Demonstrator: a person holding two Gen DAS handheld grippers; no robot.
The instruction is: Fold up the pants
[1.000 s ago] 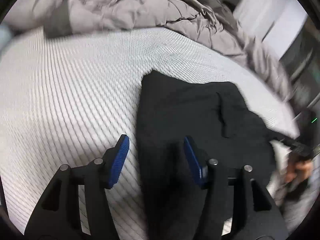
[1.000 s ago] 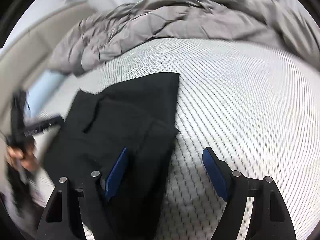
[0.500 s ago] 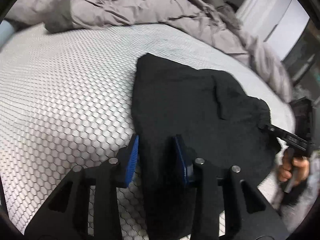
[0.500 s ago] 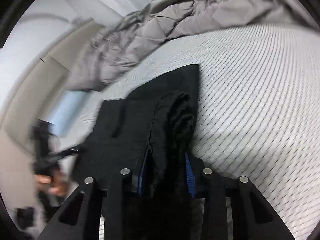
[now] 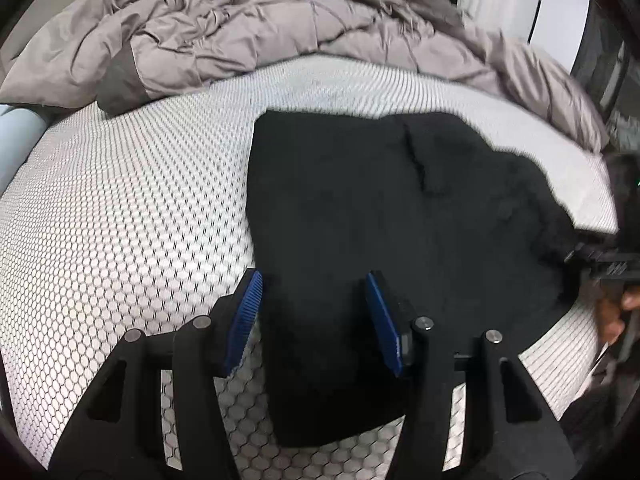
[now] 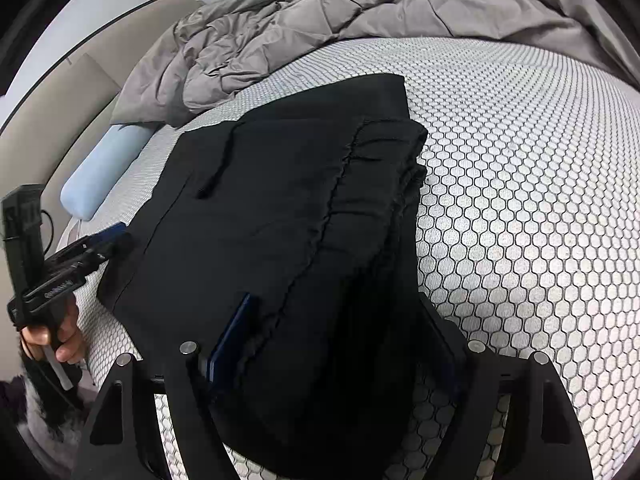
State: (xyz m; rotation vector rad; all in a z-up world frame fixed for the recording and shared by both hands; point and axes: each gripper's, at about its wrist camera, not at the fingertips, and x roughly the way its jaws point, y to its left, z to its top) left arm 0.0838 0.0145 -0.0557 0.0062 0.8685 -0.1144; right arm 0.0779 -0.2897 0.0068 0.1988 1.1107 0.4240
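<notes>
The black pants [image 5: 380, 208] lie folded on the white honeycomb mattress [image 5: 120, 208]. In the left wrist view my left gripper [image 5: 314, 316] is open, its blue pads on either side of the pants' near left edge without squeezing it. In the right wrist view the pants [image 6: 288, 208] show an elastic waistband on top, and my right gripper [image 6: 332, 340] is open wide with the near fold of fabric lying loose between its jaws. The left blue pad [image 6: 230, 340] shows; the right one is hidden by cloth. The left gripper shows at the left there [image 6: 92, 248].
A rumpled grey duvet [image 5: 260, 32] is piled along the far side of the mattress. A light blue pillow [image 6: 100, 168] lies at the mattress edge by the beige headboard [image 6: 68, 92]. The mattress edge falls away at the right of the left wrist view [image 5: 592, 216].
Both grippers were shut on the pants half a second ago and have opened. The folded fabric now rests flat on the mattress.
</notes>
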